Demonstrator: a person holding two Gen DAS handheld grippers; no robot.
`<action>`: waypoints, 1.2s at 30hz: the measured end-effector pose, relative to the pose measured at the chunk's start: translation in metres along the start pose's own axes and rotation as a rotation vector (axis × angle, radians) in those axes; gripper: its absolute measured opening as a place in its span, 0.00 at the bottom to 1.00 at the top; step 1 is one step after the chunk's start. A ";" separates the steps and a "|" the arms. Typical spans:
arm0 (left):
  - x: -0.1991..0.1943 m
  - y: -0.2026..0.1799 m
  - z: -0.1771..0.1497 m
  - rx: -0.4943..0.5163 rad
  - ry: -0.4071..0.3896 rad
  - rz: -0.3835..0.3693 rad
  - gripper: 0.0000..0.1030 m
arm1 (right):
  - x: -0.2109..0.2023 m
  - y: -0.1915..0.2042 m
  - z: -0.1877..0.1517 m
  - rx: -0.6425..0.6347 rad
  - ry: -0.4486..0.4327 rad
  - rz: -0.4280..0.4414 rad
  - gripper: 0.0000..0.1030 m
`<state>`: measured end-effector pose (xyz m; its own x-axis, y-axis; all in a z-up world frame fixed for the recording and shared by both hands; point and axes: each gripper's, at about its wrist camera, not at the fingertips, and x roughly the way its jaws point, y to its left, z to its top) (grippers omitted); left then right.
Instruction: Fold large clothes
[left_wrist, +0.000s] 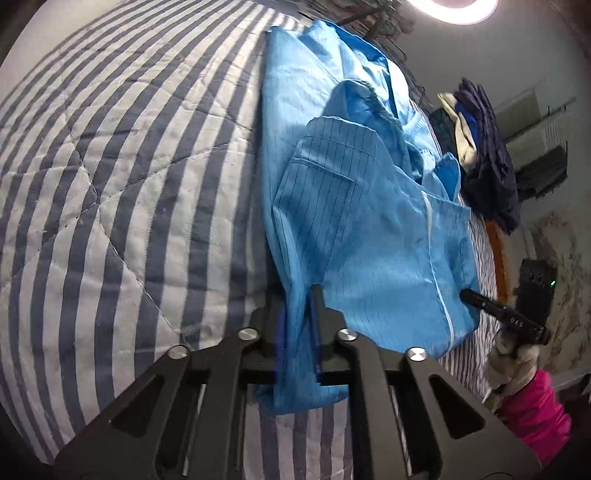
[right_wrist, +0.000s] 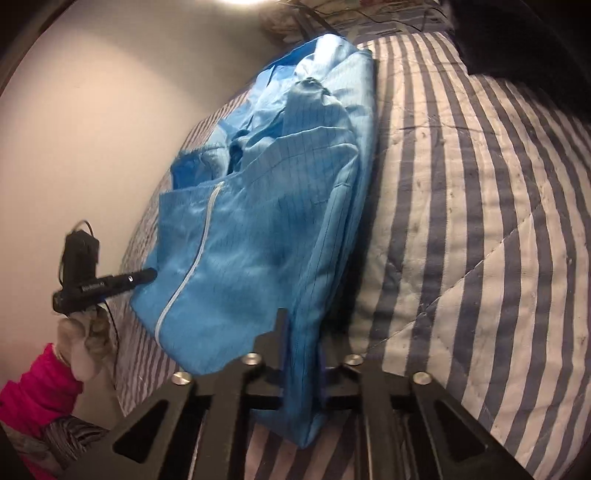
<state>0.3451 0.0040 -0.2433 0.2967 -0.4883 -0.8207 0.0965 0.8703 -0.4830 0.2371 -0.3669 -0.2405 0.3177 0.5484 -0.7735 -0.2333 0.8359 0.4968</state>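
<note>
A home bedroom, quilted blue-and-white striped bedspread (left_wrist: 110, 177) filling the views, pile of dark and cream clothes (left_wrist: 484, 147) at two o'clock, ceiling lamp (left_wrist: 454, 9) glowing at one o'clock, plain wall (right_wrist: 92, 110) at ten o'clock

— Where does the left gripper (left_wrist: 298, 317) sit?

— Low in the centre of its own wrist view, fingers clamped tight on a fold of blue cloth. In the right wrist view it shows at mid-left, gripped by a gloved left hand (right_wrist: 86, 345) with a pink sleeve (right_wrist: 35, 384) below it.

— And the right gripper (right_wrist: 302, 341)?

— Bottom centre of its own view, likewise pinched on cloth. From the left wrist camera it appears at lower right, held by the gloved right hand (left_wrist: 511, 360).
</note>
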 end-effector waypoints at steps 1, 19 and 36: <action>-0.004 -0.004 -0.005 0.019 0.006 0.007 0.06 | -0.003 0.005 -0.002 -0.016 0.010 -0.011 0.05; -0.058 -0.023 -0.087 0.187 0.135 -0.015 0.09 | -0.066 0.063 -0.092 -0.243 0.201 -0.076 0.31; -0.001 -0.032 0.156 0.104 -0.077 -0.091 0.34 | -0.057 0.026 0.143 -0.090 -0.162 -0.027 0.56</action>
<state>0.4904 -0.0136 -0.1795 0.3542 -0.5624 -0.7471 0.2226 0.8267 -0.5168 0.3446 -0.3733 -0.1271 0.4673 0.5279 -0.7092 -0.3018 0.8492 0.4333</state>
